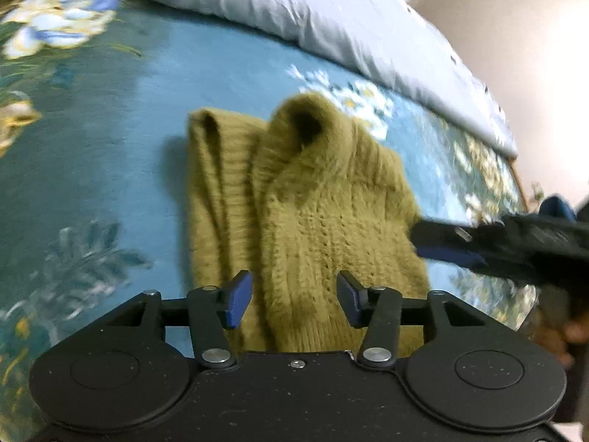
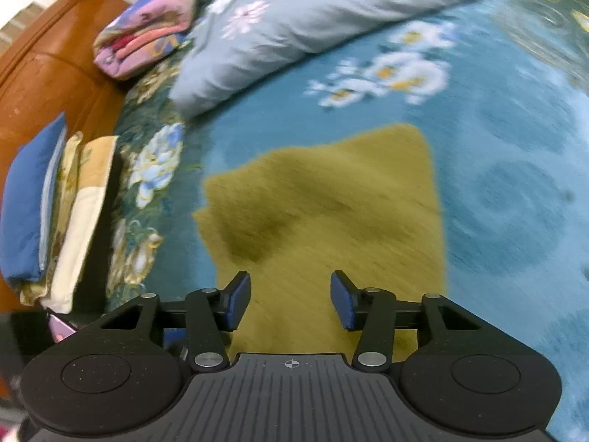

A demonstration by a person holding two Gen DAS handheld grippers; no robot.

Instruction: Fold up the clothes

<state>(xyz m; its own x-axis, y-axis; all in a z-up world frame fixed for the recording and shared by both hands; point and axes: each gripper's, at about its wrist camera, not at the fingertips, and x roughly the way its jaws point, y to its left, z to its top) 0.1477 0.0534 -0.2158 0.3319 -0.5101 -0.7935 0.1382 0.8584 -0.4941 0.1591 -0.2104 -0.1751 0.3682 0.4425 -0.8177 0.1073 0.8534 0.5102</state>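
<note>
An olive-green knitted sweater (image 1: 313,213) lies partly folded on the blue flowered bedspread (image 1: 110,147). My left gripper (image 1: 294,300) is open just above its near end, nothing between the fingers. My right gripper (image 2: 291,300) is open over the sweater (image 2: 331,213), which is blurred in the right wrist view. The right gripper also shows in the left wrist view (image 1: 441,245), at the sweater's right edge; there I cannot tell whether it touches the knit.
A grey-blue quilt (image 1: 331,18) lies along the far side of the bed. A folded colourful cloth (image 2: 147,33) lies by the wooden headboard (image 2: 48,84). Blue and cream pillows (image 2: 44,213) stand at the left.
</note>
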